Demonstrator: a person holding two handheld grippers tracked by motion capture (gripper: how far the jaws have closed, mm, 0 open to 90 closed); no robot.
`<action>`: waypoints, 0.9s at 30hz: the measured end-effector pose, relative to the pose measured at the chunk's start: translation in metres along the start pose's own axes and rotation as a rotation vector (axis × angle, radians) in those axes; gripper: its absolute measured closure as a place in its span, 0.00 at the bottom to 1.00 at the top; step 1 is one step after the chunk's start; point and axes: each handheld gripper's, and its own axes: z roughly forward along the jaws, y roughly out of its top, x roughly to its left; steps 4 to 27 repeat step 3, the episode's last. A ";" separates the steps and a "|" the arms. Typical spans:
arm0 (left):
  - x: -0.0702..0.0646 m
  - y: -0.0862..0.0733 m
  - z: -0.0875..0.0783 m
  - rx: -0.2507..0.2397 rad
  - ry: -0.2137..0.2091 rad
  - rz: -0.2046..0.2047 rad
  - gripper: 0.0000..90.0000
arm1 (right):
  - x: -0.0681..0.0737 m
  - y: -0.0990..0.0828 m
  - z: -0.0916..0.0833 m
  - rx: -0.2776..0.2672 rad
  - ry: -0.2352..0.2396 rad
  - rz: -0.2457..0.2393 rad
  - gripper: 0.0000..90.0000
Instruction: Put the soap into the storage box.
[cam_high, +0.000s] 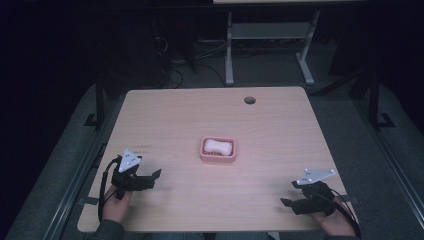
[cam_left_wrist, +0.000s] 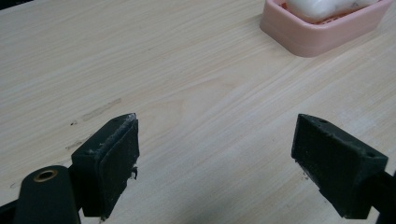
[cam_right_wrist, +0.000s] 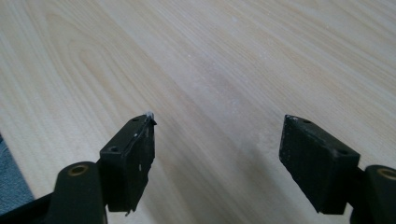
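A dim lab or office: bare desk (cam_high: 165, 115), loose floor cables (cam_high: 170, 70), another desk frame (cam_high: 267, 35).

room dim | floor (cam_high: 270, 70) grey | far desk (cam_high: 265, 30) white-legged | cables (cam_high: 170, 65)

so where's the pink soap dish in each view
High view: pink soap dish sits mid-table, white soap inside, between and ahead of both grippers.
Left gripper view: top right corner, partly cropped.
Right gripper view: not in it.
Shared landmark: the light wood tabletop.
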 end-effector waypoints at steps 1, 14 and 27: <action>0.000 0.000 0.000 0.001 0.001 0.000 0.16 | 0.001 0.000 -0.001 -0.008 -0.003 0.001 0.28; 0.000 0.000 0.000 -0.006 0.002 -0.006 0.16 | 0.004 0.001 -0.004 -0.023 -0.004 0.000 0.27; 0.000 0.000 0.000 -0.006 0.002 -0.006 0.16 | 0.004 0.001 -0.004 -0.023 -0.004 0.000 0.27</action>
